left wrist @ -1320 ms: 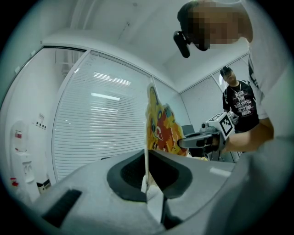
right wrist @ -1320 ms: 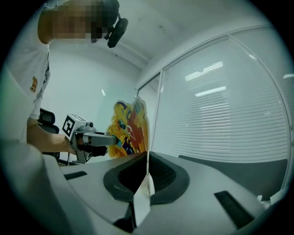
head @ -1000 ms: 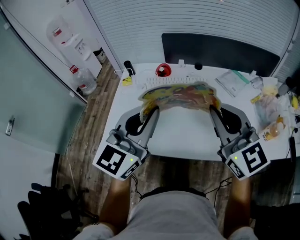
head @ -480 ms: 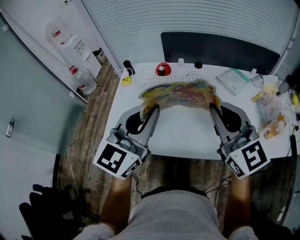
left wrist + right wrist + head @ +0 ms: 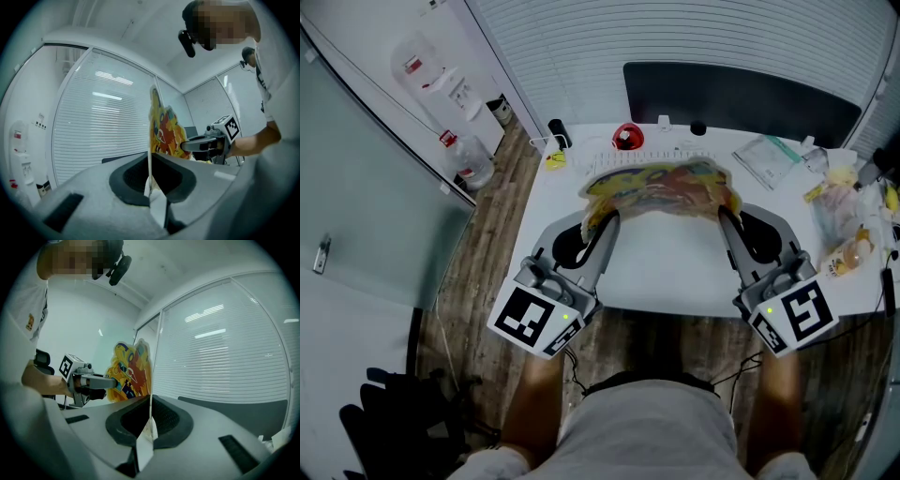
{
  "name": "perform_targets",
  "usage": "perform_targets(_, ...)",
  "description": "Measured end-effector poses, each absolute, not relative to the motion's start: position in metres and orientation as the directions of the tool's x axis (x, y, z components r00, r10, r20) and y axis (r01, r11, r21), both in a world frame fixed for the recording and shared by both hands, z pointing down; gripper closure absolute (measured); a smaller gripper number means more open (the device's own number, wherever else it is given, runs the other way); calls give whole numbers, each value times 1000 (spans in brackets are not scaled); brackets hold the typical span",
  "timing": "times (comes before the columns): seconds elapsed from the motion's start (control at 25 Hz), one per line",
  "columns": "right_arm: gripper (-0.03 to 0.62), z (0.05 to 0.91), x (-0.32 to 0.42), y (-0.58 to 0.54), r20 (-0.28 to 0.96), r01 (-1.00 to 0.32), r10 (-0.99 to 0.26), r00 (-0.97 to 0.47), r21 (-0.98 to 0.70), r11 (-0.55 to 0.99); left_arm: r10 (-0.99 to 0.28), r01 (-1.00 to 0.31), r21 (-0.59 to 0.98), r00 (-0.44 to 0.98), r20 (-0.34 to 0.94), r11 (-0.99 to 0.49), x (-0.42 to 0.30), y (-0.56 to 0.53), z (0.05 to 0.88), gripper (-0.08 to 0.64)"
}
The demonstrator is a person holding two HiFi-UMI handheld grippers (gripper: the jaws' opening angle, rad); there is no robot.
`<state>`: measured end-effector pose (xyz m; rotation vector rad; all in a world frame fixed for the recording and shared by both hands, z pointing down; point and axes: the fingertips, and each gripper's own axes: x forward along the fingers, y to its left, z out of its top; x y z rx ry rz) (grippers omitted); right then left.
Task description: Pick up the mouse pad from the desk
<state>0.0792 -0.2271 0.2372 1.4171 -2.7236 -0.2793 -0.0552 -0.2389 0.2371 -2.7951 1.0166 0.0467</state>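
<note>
above the desk (image 5: 667, 267), mouse pad (image 5: 661, 186) stretches crosswise, long axis left-right.

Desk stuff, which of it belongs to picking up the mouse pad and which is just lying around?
In the job: mouse pad, left gripper, right gripper, desk.
Lying about: white keyboard, red round object, clear packet, plastic bags.

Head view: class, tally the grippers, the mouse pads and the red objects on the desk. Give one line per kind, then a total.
grippers: 2 (left gripper, right gripper, both shut on the pad)
mouse pad: 1
red object: 1
total: 4
</note>
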Motion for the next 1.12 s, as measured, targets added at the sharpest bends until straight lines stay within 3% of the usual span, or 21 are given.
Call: perform_targets(1.12,574,242,77,-229,-13,-807,-820,-572,185,560,-638,-641,-145,767,-68,-754,-57,-238,241,537)
